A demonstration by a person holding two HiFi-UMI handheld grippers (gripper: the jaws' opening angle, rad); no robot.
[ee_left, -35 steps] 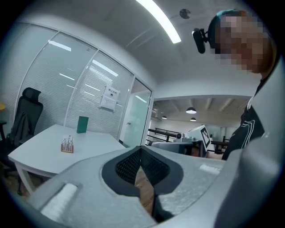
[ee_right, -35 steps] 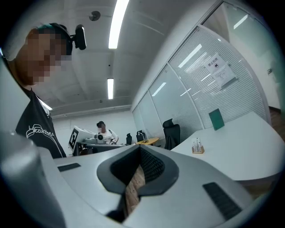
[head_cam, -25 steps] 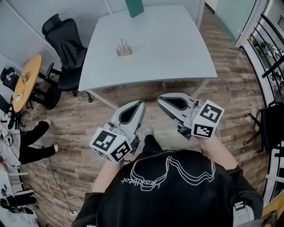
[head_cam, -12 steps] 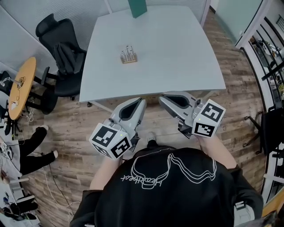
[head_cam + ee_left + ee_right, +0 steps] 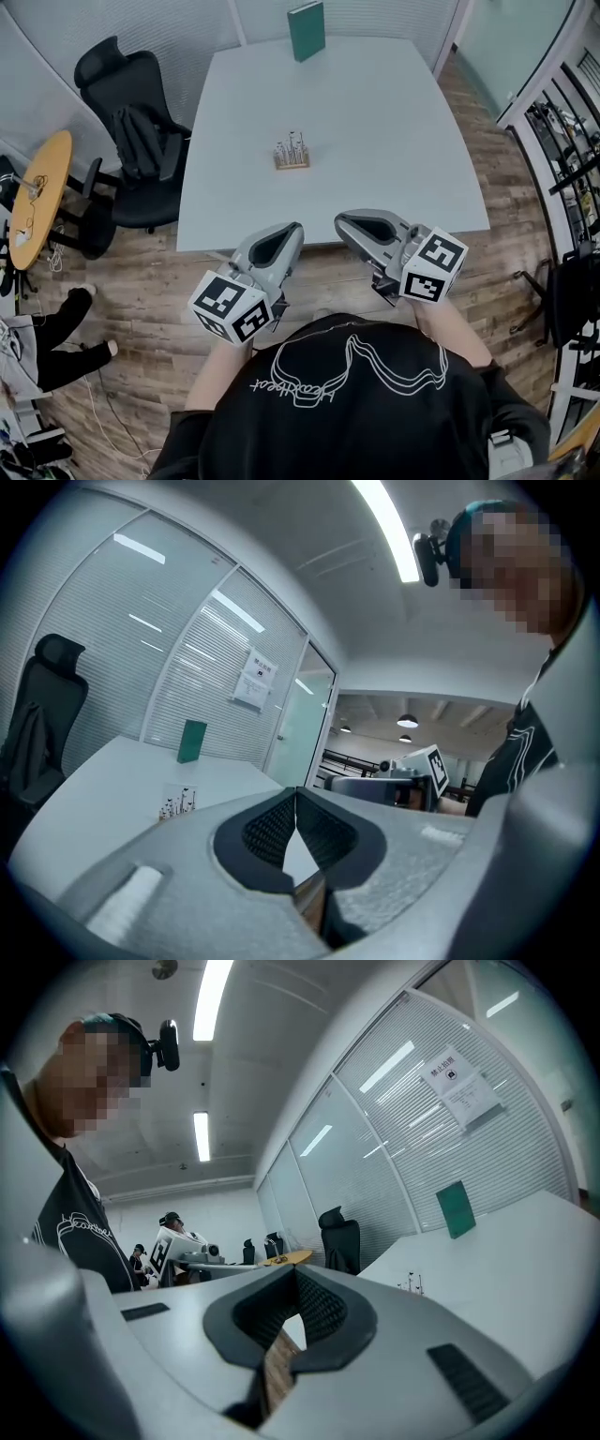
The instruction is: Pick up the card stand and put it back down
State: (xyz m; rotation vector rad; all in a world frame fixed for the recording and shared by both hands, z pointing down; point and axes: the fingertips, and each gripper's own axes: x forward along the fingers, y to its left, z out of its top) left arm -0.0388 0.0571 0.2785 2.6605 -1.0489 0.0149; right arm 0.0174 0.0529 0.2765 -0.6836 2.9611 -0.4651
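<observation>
A small wooden card stand [image 5: 292,156] with thin metal clips stands near the middle of the white table [image 5: 394,141]. It shows small in the left gripper view [image 5: 177,802] and tiny in the right gripper view [image 5: 412,1284]. My left gripper [image 5: 292,230] hangs at the table's near edge, shut and empty. My right gripper [image 5: 341,221] is beside it, also shut with nothing between the jaws. Both are well short of the stand.
A green book [image 5: 307,31] stands upright at the table's far edge. A black office chair [image 5: 131,112] sits left of the table, a round wooden table [image 5: 36,197] further left. A person's legs [image 5: 56,323] rest on the floor at left. Railings [image 5: 572,141] run along the right.
The view has moved toward the table: the card stand and table sit lower and nearer in the head view. Both grippers now reach the table's near edge, still shut.
</observation>
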